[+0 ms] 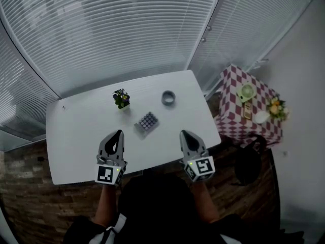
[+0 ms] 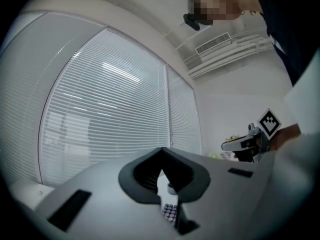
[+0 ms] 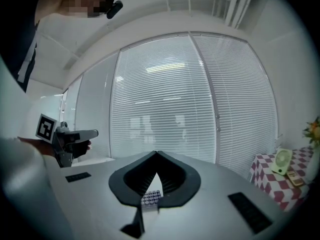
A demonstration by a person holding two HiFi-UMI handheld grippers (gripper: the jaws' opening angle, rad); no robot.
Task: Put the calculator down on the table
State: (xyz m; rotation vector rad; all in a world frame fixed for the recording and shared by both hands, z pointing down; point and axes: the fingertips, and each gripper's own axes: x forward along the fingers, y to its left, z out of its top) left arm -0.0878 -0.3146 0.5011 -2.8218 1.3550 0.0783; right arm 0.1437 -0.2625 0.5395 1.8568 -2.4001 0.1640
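The calculator (image 1: 147,121), grey with rows of dark keys, lies flat on the white table (image 1: 76,136), in the middle. Neither gripper touches it. My left gripper (image 1: 119,133) hovers near the front edge, left of and nearer than the calculator, its jaws shut with nothing in them. My right gripper (image 1: 182,133) is level with it on the right, also shut and empty. In the left gripper view the calculator (image 2: 170,213) shows through the gap below the closed tips (image 2: 161,150). The right gripper view has the calculator (image 3: 151,197) below its own closed tips (image 3: 157,153).
A small potted plant (image 1: 121,98) and a grey tape roll (image 1: 168,97) stand behind the calculator. To the right is a side table with a red checked cloth (image 1: 231,88), holding a green fan (image 1: 247,91) and flowers (image 1: 277,107). Window blinds (image 1: 127,29) fill the far side.
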